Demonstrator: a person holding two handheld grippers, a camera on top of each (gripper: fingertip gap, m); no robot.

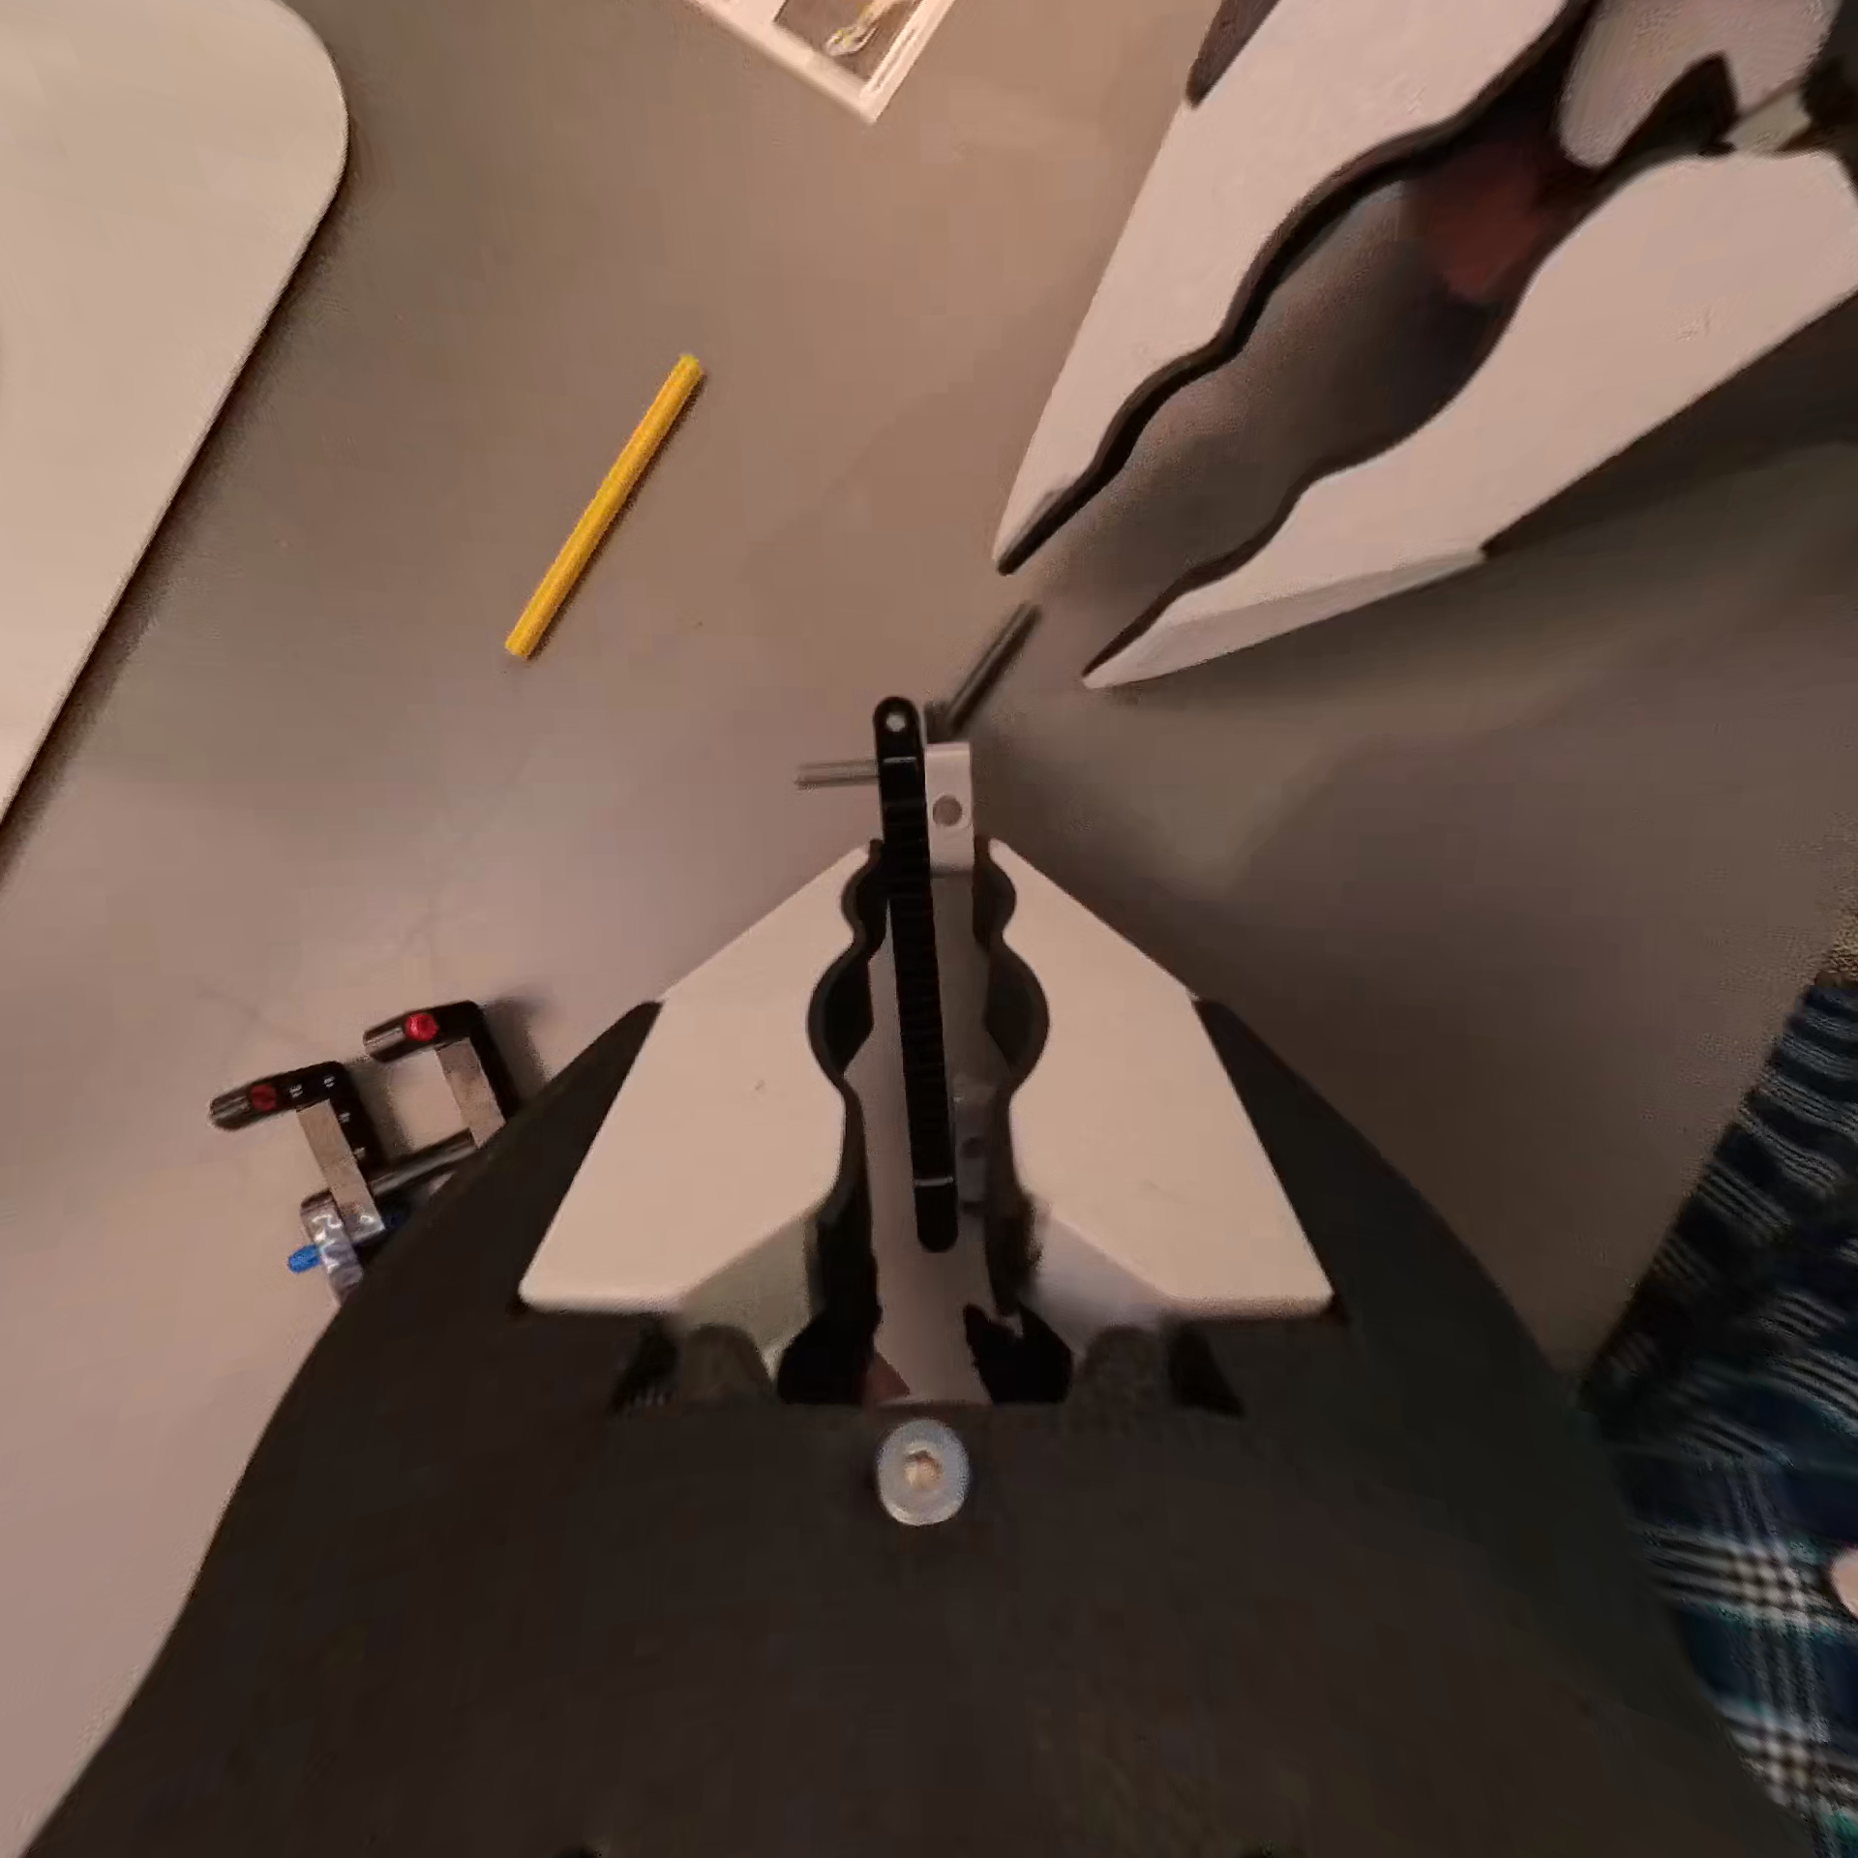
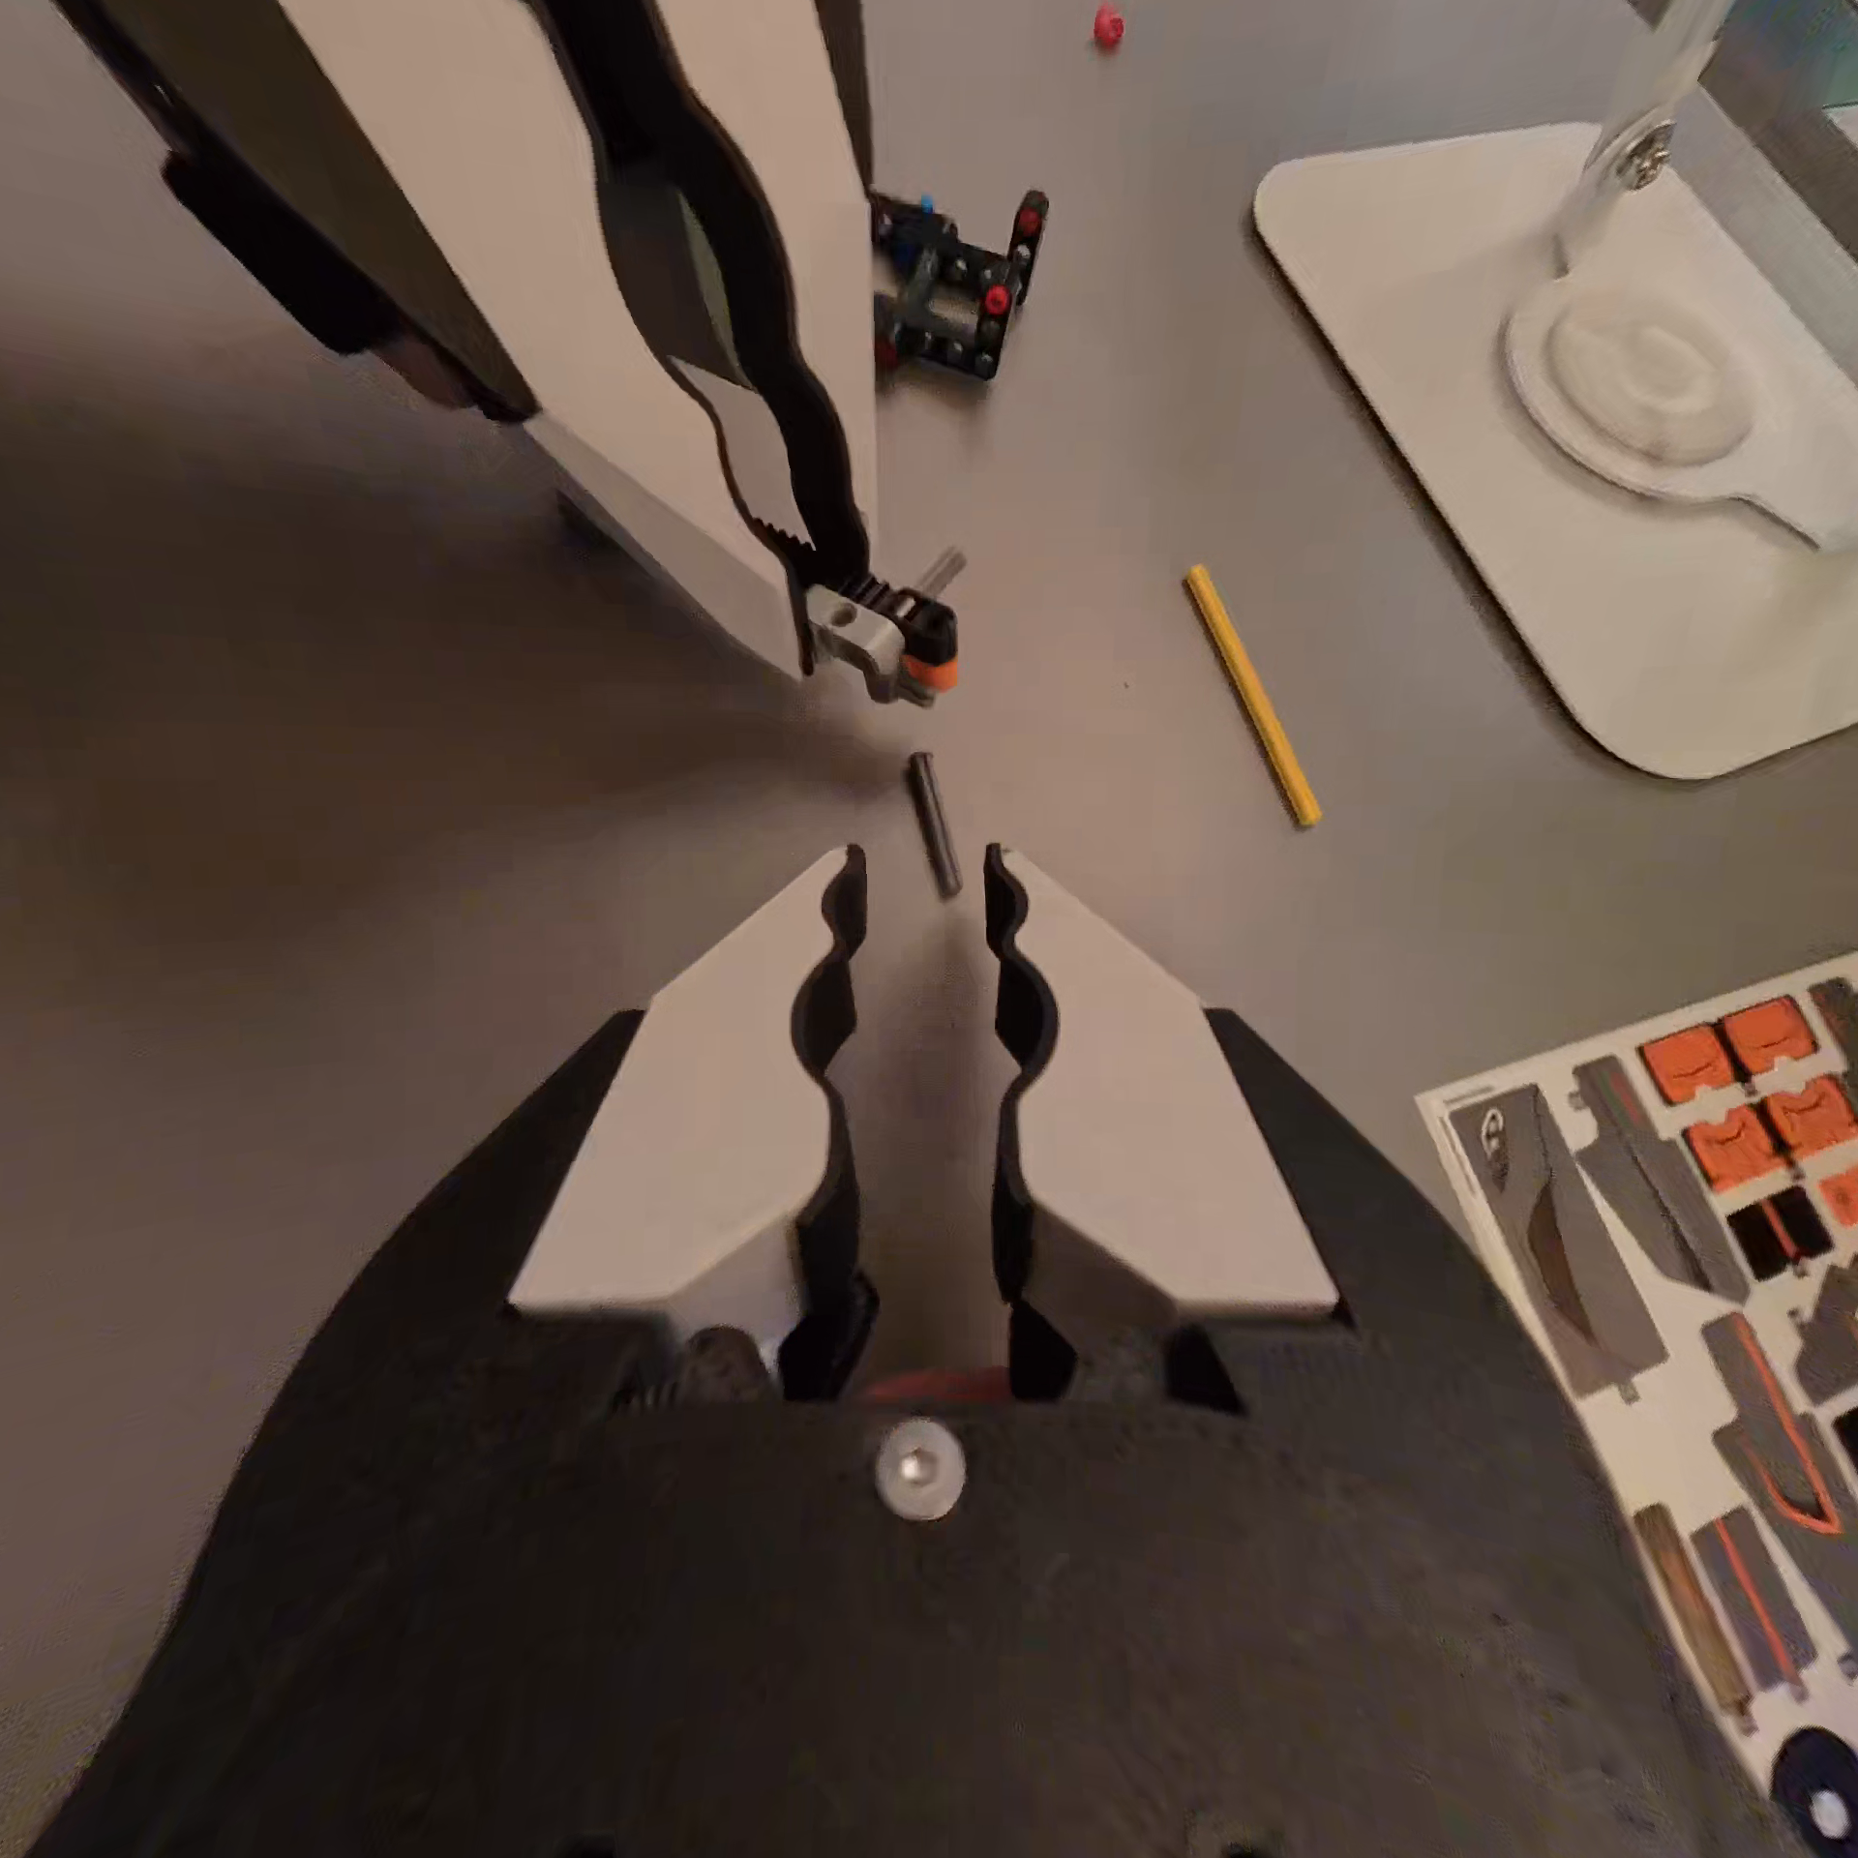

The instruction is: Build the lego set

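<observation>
The left gripper (image 1: 920, 855) is clamped on a small grey-and-black lego assembly (image 1: 920, 955). The right gripper (image 2: 925, 855) stands open over the counter (image 2: 503, 855), a short dark axle (image 2: 933, 824) lying just beyond its fingertips. A yellow axle (image 2: 1252, 694) lies to the right of the dark axle.

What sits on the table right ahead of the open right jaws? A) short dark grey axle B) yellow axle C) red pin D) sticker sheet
A: in the right wrist view the short dark grey axle lies on the table just beyond the tips of the right gripper, whose jaws stand apart; the yellow axle lies off to the side.
</observation>
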